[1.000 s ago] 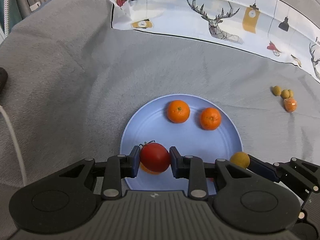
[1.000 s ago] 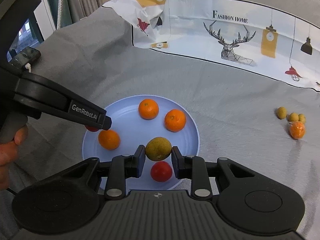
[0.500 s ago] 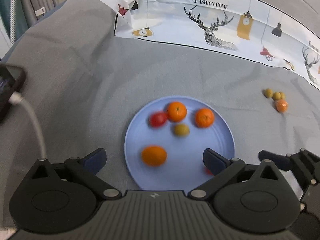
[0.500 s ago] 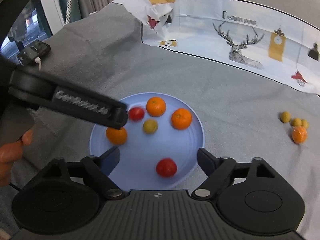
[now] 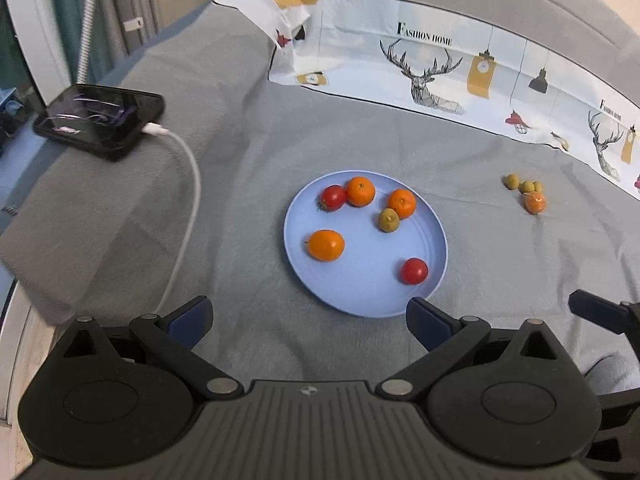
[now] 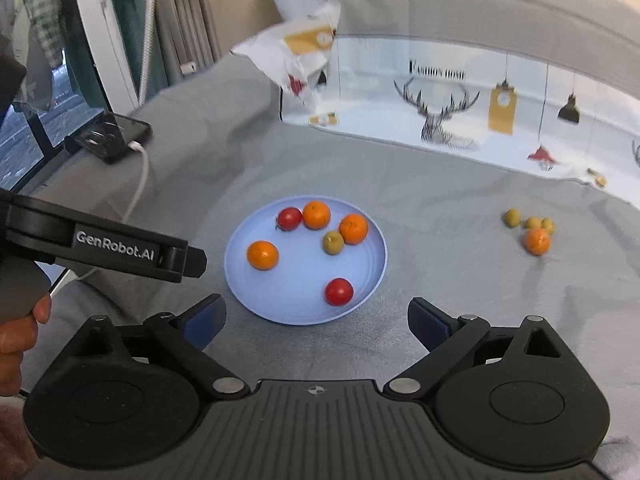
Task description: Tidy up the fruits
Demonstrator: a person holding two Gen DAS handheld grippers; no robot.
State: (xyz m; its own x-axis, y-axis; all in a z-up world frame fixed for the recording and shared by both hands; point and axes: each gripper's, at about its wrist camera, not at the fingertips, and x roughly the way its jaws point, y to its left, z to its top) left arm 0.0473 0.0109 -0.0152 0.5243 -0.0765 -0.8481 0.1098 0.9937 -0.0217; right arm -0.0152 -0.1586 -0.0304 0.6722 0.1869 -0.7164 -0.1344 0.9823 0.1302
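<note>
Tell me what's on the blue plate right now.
On the blue plate: three oranges, two tomatoes and one green fruit. Nothing is stacked. Any contact between the green fruit and its neighbouring orange is unclear.

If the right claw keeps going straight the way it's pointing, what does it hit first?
Probably the near rim of the blue plate, which lies straight ahead between the open right claw's tips, with the red tomato just beyond. Depth is uncertain.

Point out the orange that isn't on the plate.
The orange on the grey cloth, right of the blue plate, beside three small green fruits.
</note>
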